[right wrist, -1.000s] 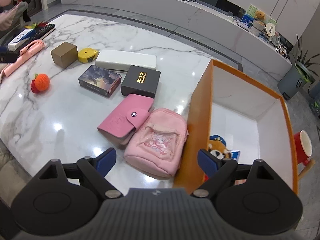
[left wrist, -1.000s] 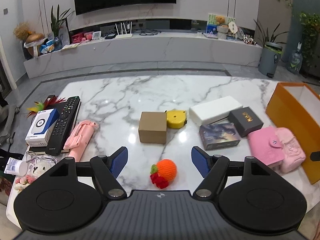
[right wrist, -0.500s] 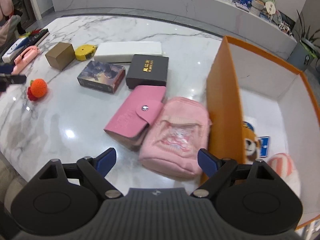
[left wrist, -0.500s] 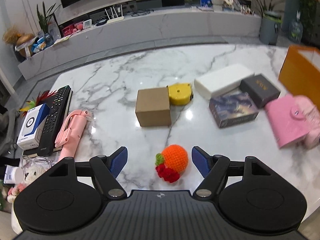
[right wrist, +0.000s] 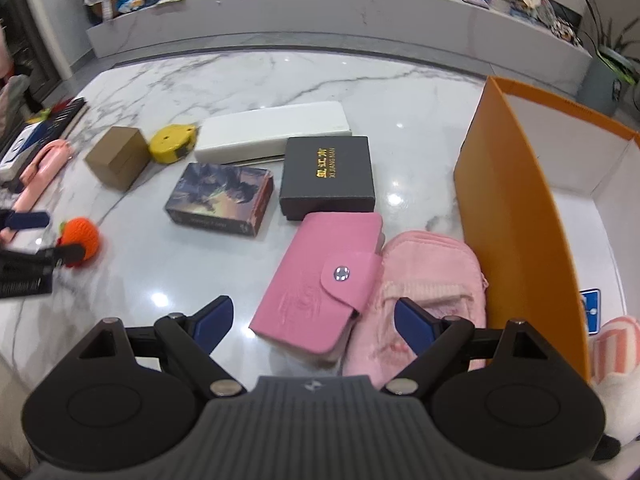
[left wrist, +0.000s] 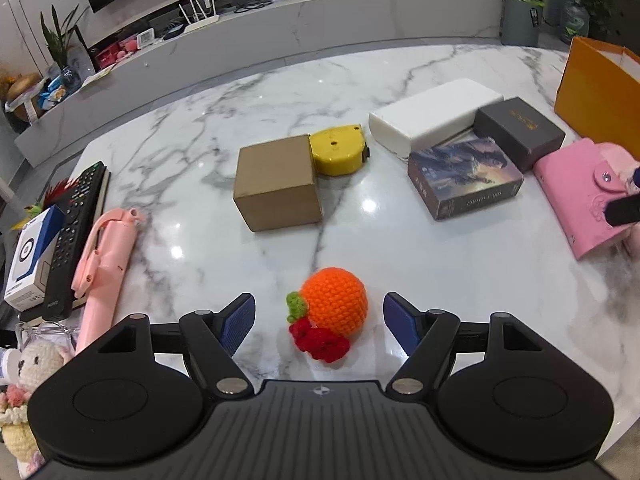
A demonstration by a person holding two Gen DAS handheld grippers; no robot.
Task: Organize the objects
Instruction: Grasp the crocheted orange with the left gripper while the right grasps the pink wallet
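My left gripper (left wrist: 319,322) is open, its jaws either side of a crocheted orange toy (left wrist: 332,312) on the marble table (left wrist: 240,92). The toy (right wrist: 80,240) and the left gripper (right wrist: 44,236) also show in the right wrist view. My right gripper (right wrist: 314,324) is open and empty, low over a pink wallet (right wrist: 320,280) and a pink pouch (right wrist: 424,300). The orange box (right wrist: 516,216) stands at the right, with a few items inside.
On the table lie a cardboard box (left wrist: 276,184), a yellow tape measure (left wrist: 340,152), a white box (left wrist: 432,116), a black box (left wrist: 520,132) and a picture box (left wrist: 464,176). At the left edge are a pink selfie stick (left wrist: 104,252), a remote (left wrist: 76,232) and a knitted bear (left wrist: 24,400).
My left gripper has moved forward and lower, so the orange toy now sits between its jaws. My right gripper has swung left from the orange box toward the pink wallet.
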